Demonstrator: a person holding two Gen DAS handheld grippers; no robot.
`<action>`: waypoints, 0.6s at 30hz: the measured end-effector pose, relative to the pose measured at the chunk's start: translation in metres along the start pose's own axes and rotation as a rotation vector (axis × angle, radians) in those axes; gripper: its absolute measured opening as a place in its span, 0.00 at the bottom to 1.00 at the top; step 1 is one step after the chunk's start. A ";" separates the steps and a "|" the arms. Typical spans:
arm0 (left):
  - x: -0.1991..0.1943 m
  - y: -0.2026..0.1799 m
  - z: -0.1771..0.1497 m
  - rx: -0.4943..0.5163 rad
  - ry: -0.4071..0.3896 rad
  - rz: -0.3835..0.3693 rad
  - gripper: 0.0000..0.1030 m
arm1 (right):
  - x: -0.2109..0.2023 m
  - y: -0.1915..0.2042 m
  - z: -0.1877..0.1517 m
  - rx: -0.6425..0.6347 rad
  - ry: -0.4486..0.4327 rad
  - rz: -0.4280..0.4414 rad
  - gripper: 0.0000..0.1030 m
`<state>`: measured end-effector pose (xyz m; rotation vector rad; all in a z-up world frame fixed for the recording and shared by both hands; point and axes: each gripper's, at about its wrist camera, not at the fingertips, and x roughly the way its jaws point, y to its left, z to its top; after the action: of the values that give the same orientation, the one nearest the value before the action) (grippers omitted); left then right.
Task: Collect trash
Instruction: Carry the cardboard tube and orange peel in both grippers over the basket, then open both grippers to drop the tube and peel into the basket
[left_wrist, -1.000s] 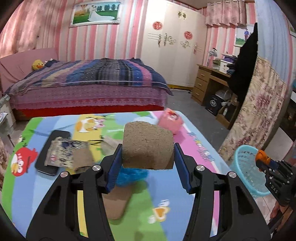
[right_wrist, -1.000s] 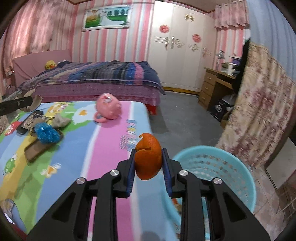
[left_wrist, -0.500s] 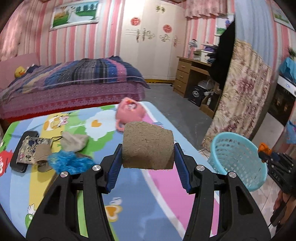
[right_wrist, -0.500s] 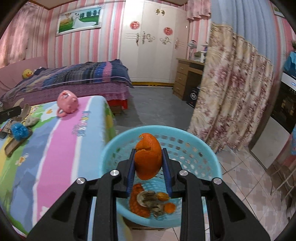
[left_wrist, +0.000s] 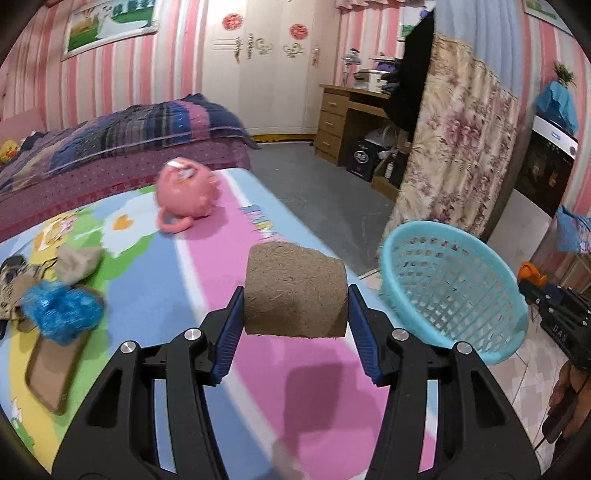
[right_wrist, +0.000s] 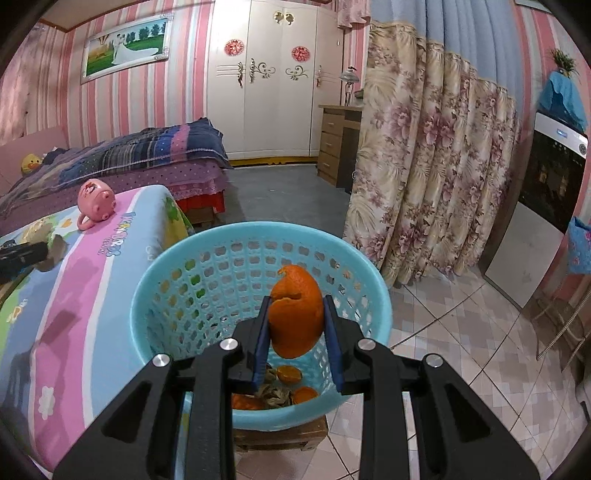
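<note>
My left gripper (left_wrist: 295, 314) is shut on a brown fibrous cardboard piece (left_wrist: 295, 291) and holds it above the colourful table (left_wrist: 192, 280), left of the blue basket (left_wrist: 450, 288). My right gripper (right_wrist: 297, 325) is shut on an orange peel (right_wrist: 295, 314) and holds it over the blue basket (right_wrist: 207, 273), which has orange peels and scraps (right_wrist: 280, 387) at the bottom. The right gripper also shows at the right edge of the left wrist view (left_wrist: 532, 277).
On the table lie a pink cup (left_wrist: 184, 188), a blue crumpled wad (left_wrist: 59, 310), a brown card (left_wrist: 51, 369) and a grey scrap (left_wrist: 77, 262). A floral curtain (right_wrist: 424, 177) hangs behind the basket. A bed (right_wrist: 110, 162) stands beyond the table.
Both grippers have swung right towards the basket. The right one moved from above the table edge to over the basket. The left one carried the cardboard piece closer to it.
</note>
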<state>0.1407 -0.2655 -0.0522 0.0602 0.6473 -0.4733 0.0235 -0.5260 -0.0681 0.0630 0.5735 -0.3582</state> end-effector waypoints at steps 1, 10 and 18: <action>0.004 -0.010 0.003 0.007 -0.008 -0.016 0.52 | 0.001 -0.001 -0.001 -0.001 0.000 -0.001 0.27; 0.039 -0.086 0.012 0.142 -0.016 -0.085 0.52 | 0.013 -0.025 -0.004 0.027 0.011 -0.009 0.27; 0.069 -0.118 0.020 0.181 -0.005 -0.126 0.58 | 0.023 -0.030 -0.002 0.031 0.017 -0.006 0.27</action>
<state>0.1475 -0.4028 -0.0662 0.1896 0.6040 -0.6531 0.0304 -0.5608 -0.0812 0.0943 0.5854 -0.3731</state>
